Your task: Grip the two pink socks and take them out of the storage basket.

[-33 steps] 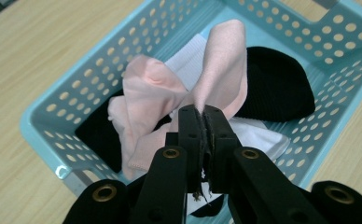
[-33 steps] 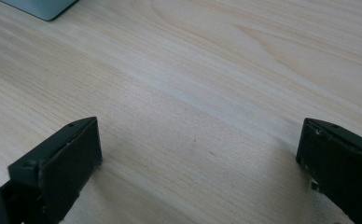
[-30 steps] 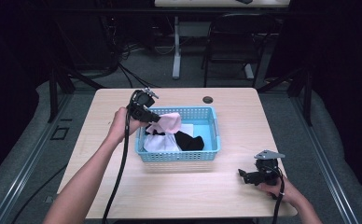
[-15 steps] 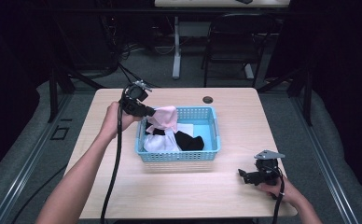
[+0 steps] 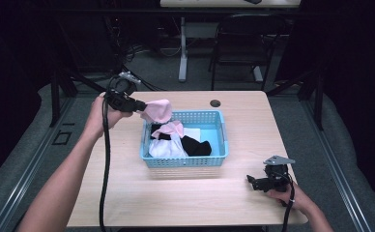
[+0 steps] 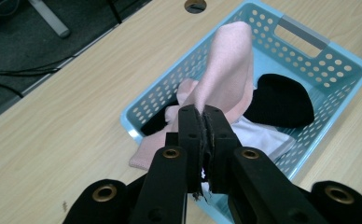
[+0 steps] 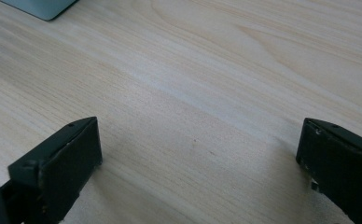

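Above the blue basket's [image 5: 184, 162] 10 o'clock corner, my left gripper [image 5: 138, 104] is clamped tight on a pink sock [image 5: 157, 110], lifted clear. At 5 o'clock on the counter [image 5: 142, 193], my right gripper [image 5: 254, 181] sits wide apart, empty.

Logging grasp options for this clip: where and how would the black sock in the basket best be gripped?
Probably the black sock's rounded end, from above: it lies flat and uncovered on the white cloth, while the basket walls block any sideways approach. The open right gripper is free.
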{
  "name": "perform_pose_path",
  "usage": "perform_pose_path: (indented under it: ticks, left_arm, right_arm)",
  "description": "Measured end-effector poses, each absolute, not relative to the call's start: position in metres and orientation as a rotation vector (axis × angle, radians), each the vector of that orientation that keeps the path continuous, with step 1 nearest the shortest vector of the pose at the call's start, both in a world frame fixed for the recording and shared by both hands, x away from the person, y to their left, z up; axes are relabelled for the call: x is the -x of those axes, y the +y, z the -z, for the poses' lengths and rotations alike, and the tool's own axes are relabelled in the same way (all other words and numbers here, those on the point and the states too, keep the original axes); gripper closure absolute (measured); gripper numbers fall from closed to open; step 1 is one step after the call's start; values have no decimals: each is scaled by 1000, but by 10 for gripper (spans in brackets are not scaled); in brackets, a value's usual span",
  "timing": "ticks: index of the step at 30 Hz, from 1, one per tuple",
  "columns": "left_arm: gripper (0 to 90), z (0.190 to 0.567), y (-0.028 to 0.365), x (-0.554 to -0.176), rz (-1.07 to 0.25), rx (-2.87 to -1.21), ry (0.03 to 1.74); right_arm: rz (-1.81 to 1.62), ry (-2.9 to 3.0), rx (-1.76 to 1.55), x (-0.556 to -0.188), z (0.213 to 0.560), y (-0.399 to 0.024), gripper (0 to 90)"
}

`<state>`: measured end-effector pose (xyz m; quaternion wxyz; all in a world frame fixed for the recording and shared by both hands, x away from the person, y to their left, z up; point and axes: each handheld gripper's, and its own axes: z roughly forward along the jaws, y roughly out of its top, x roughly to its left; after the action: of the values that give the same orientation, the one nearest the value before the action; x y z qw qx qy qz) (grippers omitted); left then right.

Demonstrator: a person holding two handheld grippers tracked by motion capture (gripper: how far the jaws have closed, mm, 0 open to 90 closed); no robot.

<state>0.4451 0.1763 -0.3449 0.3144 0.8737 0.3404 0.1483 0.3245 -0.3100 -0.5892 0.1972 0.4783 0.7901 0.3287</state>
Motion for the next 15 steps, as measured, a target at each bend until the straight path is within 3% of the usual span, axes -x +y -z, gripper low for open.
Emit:
perform_pose_path:
  ticks: [15]
  left_arm:
    - [869,336,228,-435,-417,-2356,1011]
  right_arm:
    - [-920,2212,-1339,-325,589,-310,0]
